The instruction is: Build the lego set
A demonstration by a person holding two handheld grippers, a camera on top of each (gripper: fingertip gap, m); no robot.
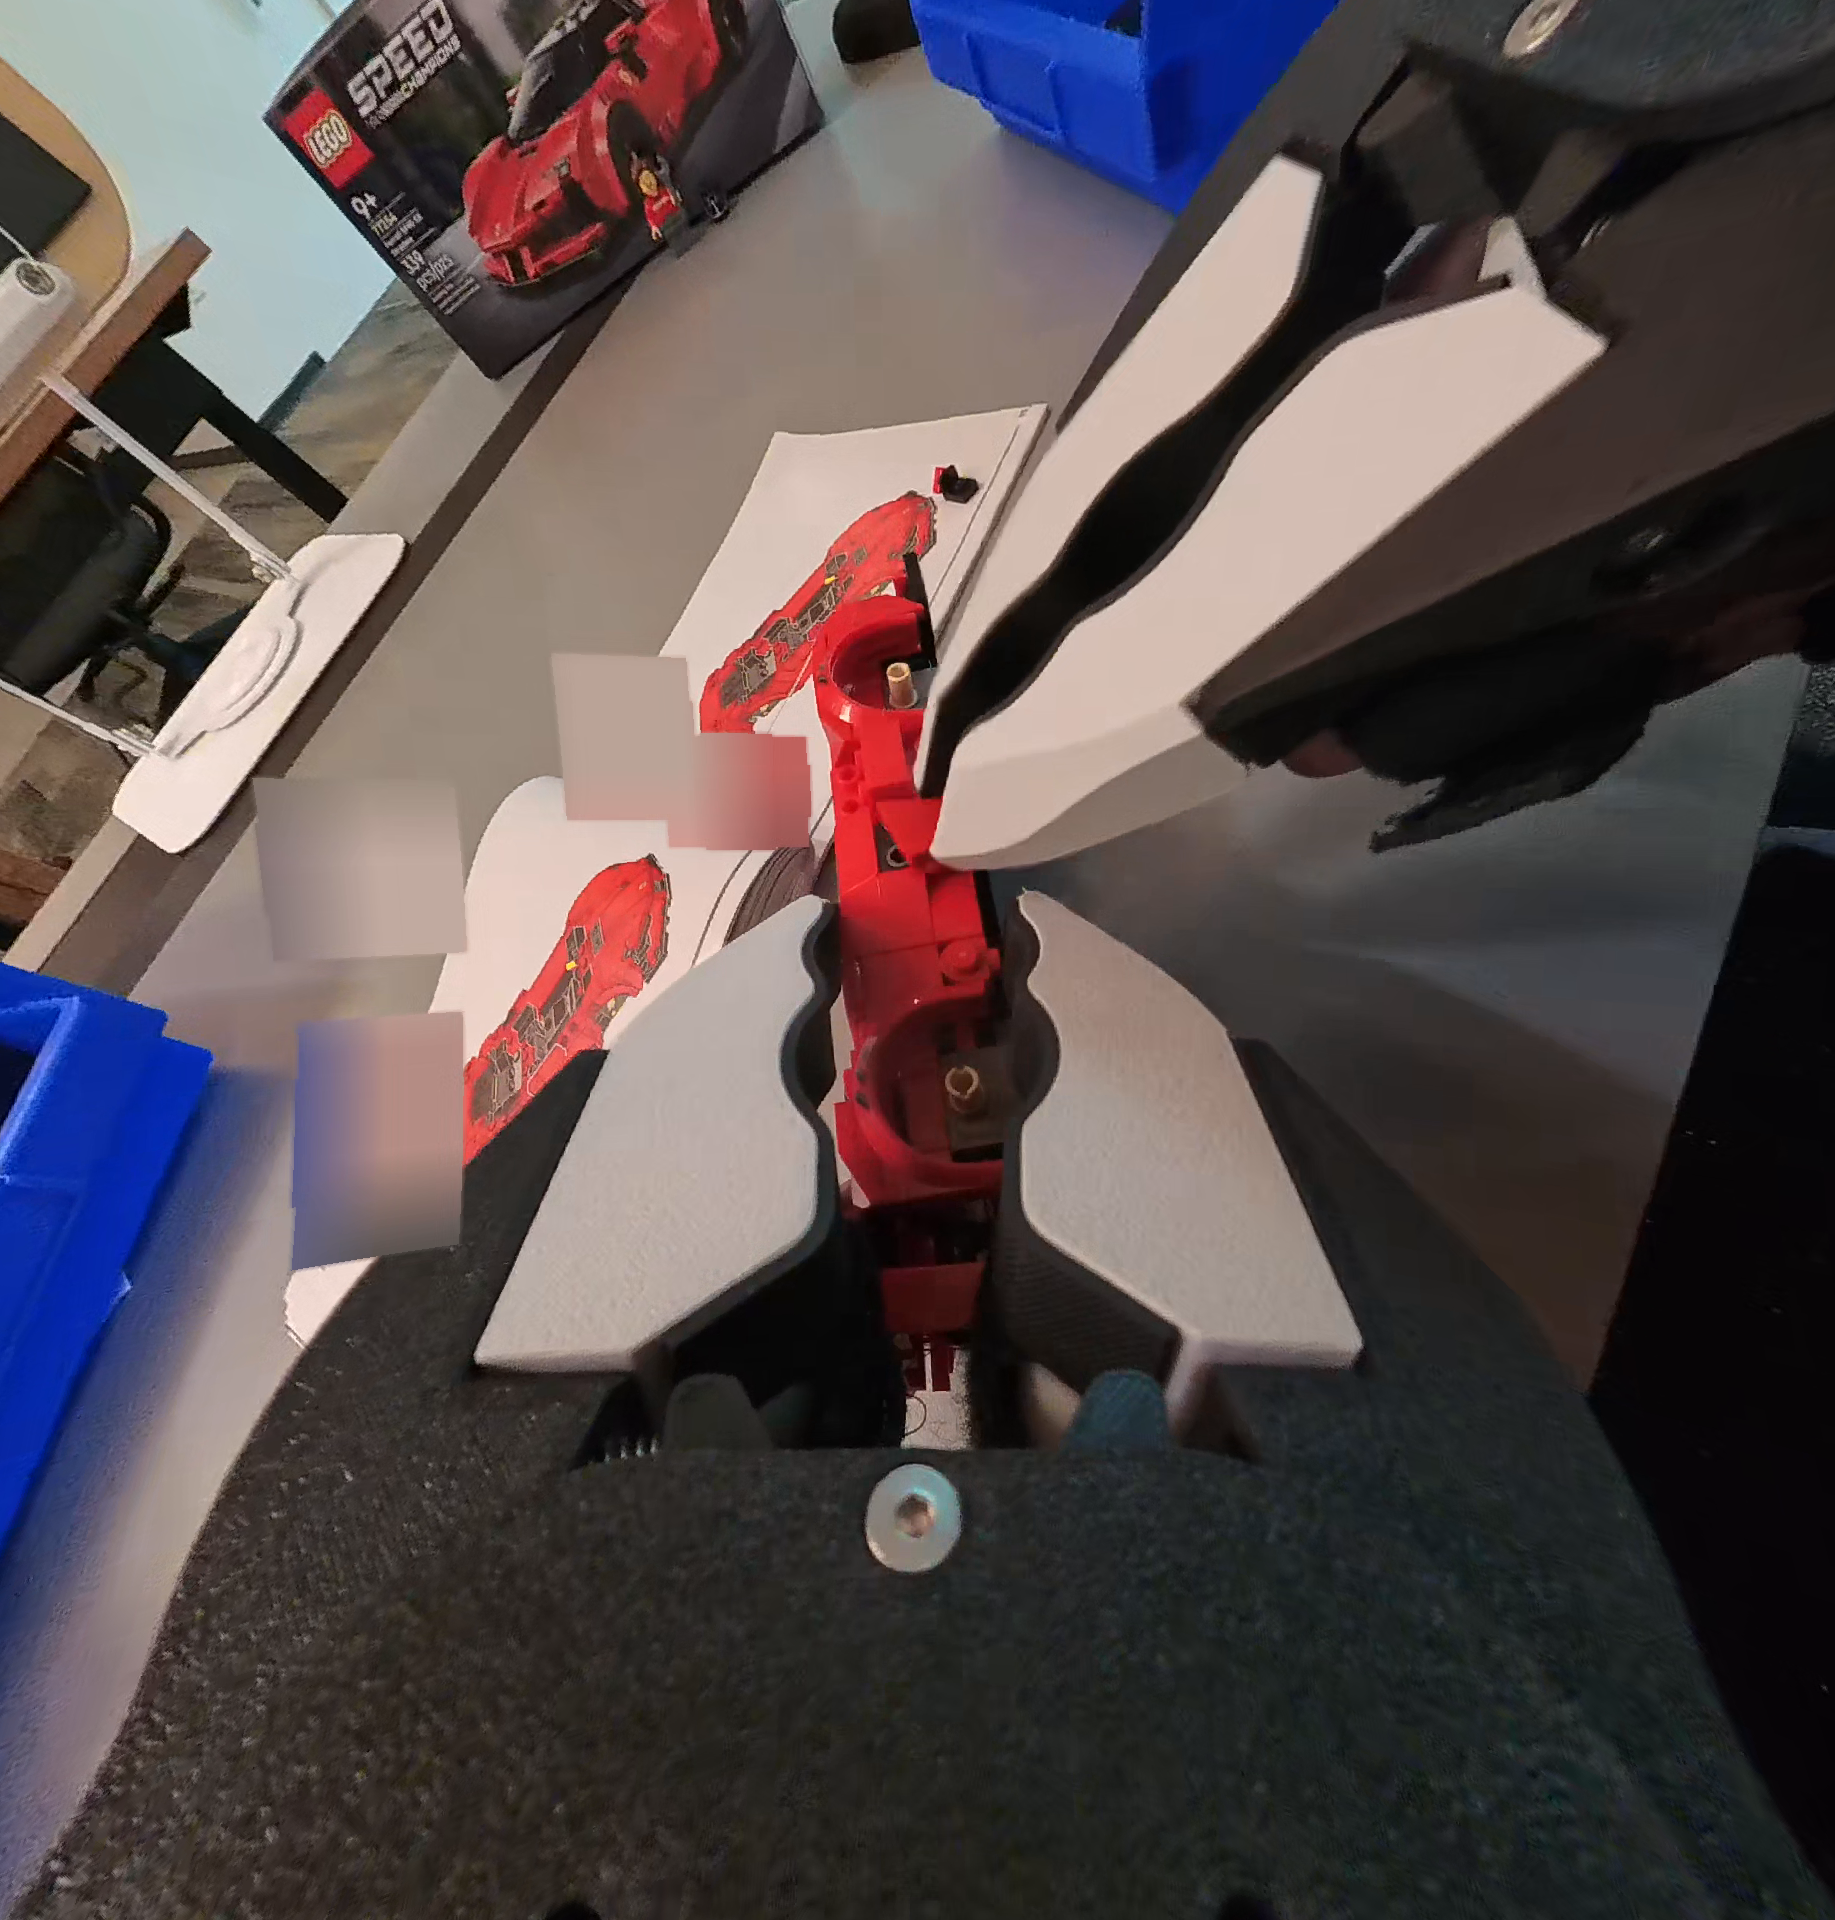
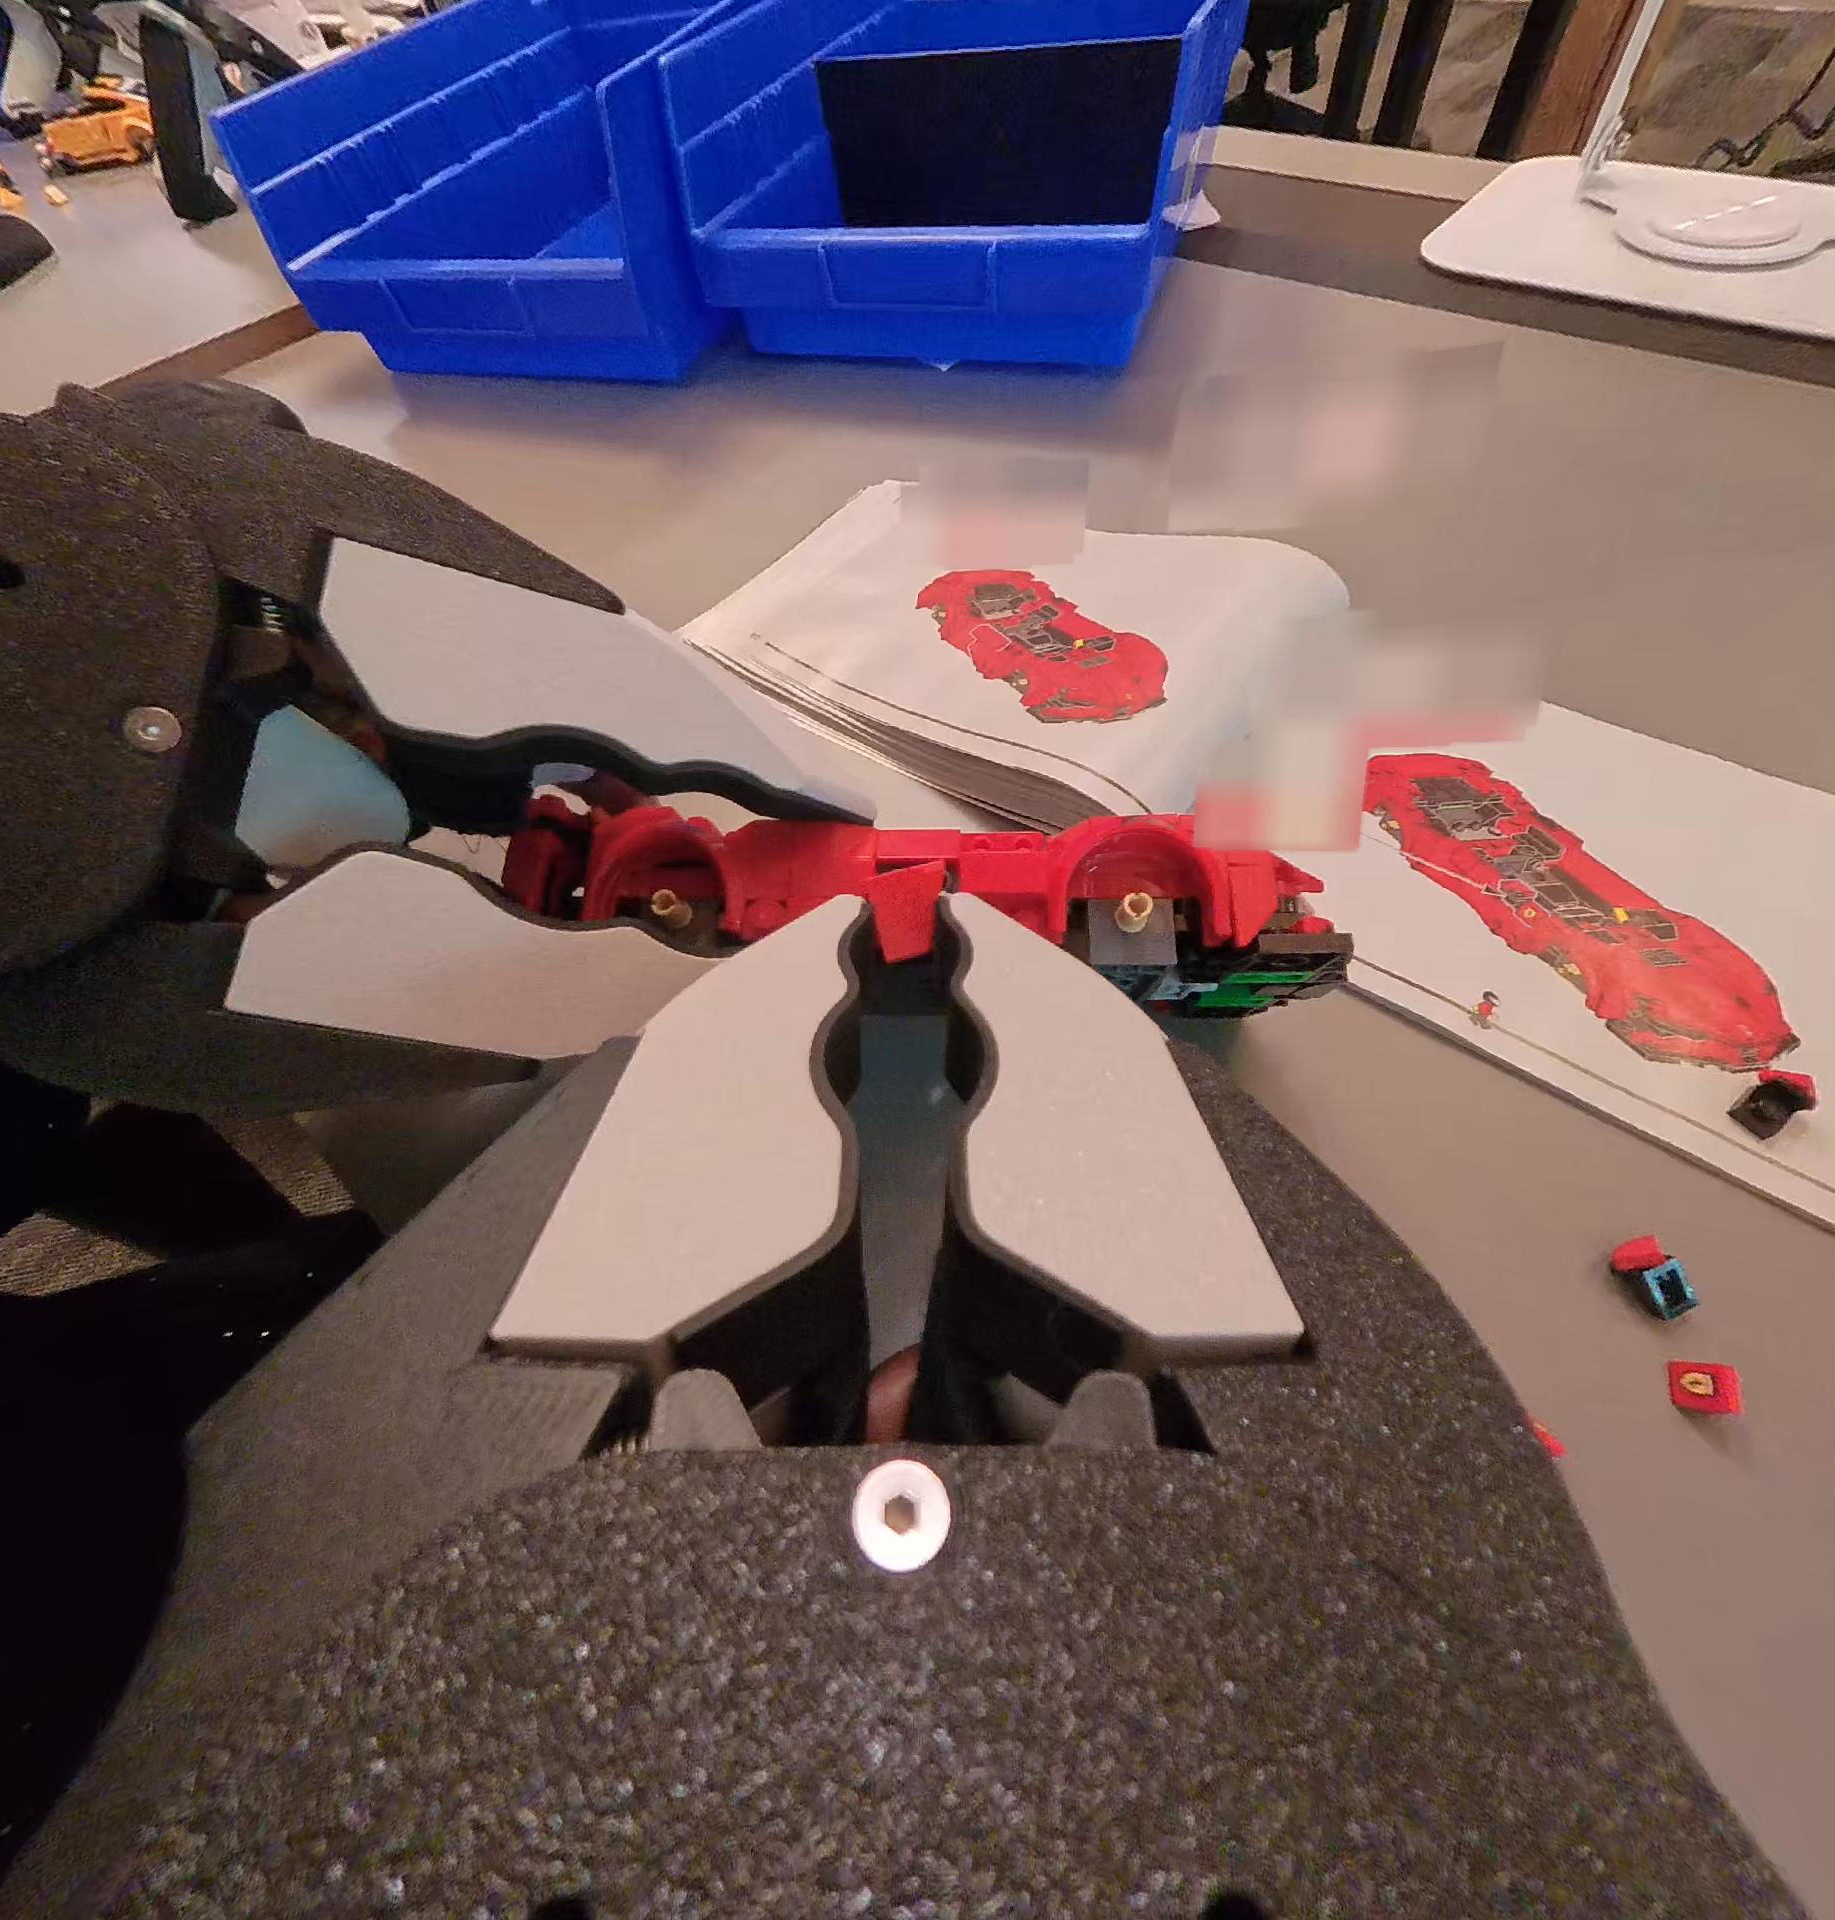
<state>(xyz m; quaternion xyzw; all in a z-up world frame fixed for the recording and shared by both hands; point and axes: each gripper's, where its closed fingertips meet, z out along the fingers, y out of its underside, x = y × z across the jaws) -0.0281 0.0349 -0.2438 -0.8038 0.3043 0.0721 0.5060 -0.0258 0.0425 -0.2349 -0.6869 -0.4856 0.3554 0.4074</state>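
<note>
The partly built red Lego car [image 1: 892,748] lies on its side over the instruction booklet [image 1: 861,488]. My left gripper [image 1: 923,935] is shut on the car's near end, one finger on each side. My right gripper [image 1: 939,842] comes in from the upper right, its tips against the car's middle. In the right wrist view the right gripper [image 2: 902,940] is shut on a small red wedge piece [image 2: 905,909], held against the side of the car [image 2: 1152,862] between the two wheel arches. The left gripper [image 2: 778,873] clamps the car's left end.
Blue bins [image 2: 684,208] stand behind the booklet [image 2: 1204,623]; another blue bin [image 1: 40,1143] is at the left. The set's box [image 1: 539,156] stands at the far edge. Loose small pieces lie at right: red-black [image 2: 1770,1101], red-blue [image 2: 1656,1278], red tile [image 2: 1705,1387]. A white stand base [image 2: 1661,249] is behind. My two grippers' fingertips are within a few centimetres of each other.
</note>
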